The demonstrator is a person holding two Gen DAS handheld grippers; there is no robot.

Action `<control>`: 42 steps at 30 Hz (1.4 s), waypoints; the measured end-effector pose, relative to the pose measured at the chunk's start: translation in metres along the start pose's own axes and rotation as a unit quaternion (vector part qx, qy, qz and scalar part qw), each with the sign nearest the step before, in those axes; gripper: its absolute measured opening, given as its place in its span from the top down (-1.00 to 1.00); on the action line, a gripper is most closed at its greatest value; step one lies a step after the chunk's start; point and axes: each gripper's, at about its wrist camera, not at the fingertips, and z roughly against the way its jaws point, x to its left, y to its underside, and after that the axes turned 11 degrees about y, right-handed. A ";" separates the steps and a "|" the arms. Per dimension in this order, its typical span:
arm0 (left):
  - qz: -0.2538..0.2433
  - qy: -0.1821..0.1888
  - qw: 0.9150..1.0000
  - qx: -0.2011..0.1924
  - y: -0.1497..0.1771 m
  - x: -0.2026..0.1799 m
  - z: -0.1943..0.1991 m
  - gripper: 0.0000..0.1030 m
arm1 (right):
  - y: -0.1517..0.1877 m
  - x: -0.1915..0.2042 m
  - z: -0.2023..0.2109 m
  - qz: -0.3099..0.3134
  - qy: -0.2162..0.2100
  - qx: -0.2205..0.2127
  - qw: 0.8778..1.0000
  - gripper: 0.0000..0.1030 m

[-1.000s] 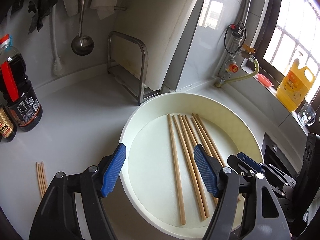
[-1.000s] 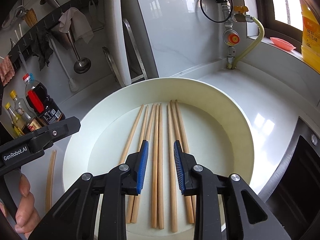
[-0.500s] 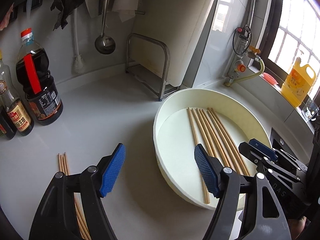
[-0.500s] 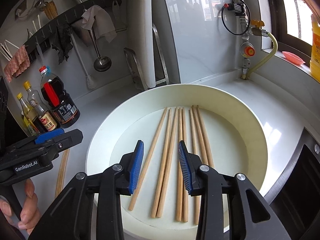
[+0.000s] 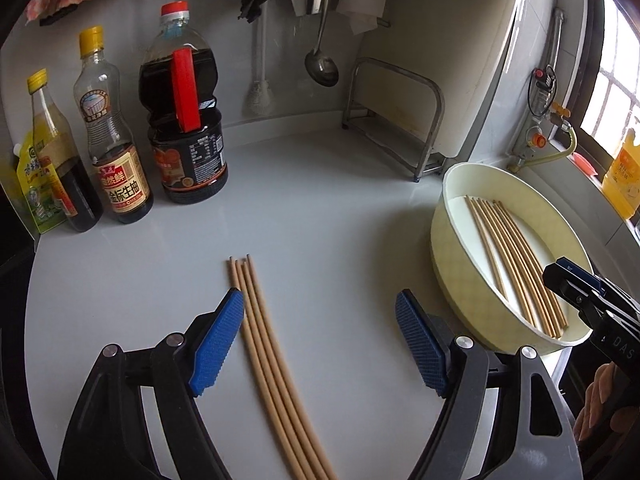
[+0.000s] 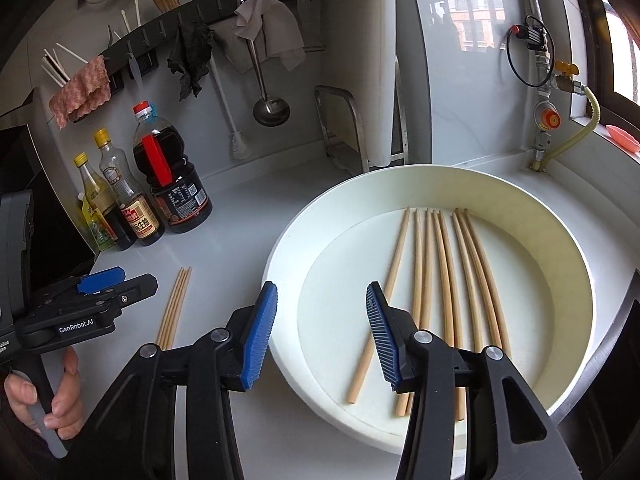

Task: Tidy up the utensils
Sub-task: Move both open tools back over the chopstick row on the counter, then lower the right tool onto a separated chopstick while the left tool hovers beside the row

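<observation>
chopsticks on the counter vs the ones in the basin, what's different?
The counter chopsticks lie as one tight, touching bundle on the bare white counter; the basin chopsticks are spread loosely, one angled away from the rest, inside the round cream basin. The counter group is smaller, about four; the basin holds more. The counter group sits between the open left tool's fingers; the basin group lies ahead of the open right tool. Both are plain light wood.

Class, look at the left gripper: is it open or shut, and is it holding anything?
Open and empty. The left gripper has its blue pads spread wide; the counter chopsticks lie loose between them, ungripped.
</observation>
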 end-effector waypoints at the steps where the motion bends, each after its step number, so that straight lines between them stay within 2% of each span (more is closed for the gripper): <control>1: 0.001 -0.004 1.000 -0.002 0.004 0.006 0.004 -0.50 | 0.002 0.006 -0.001 0.004 -0.004 0.002 1.000 0.13; 15: 0.031 -0.034 0.999 -0.007 0.038 0.073 0.031 -0.54 | 0.019 0.101 -0.007 0.081 -0.055 0.004 0.995 0.06; 21: 0.056 -0.032 0.998 -0.001 0.042 0.092 0.025 -0.55 | 0.024 0.120 -0.027 0.098 -0.060 0.023 0.993 0.05; 27: 0.060 -0.035 0.997 0.011 0.049 0.097 0.015 -0.56 | 0.034 0.139 -0.057 0.124 -0.065 0.059 0.988 0.02; 33: 0.067 -0.056 0.996 0.012 0.052 0.107 0.010 -0.58 | 0.040 0.165 -0.076 0.155 -0.083 0.078 0.981 0.02; 42: 0.070 -0.062 0.995 0.027 0.056 0.111 -0.002 -0.61 | 0.056 0.166 -0.084 0.169 -0.087 0.105 0.976 0.02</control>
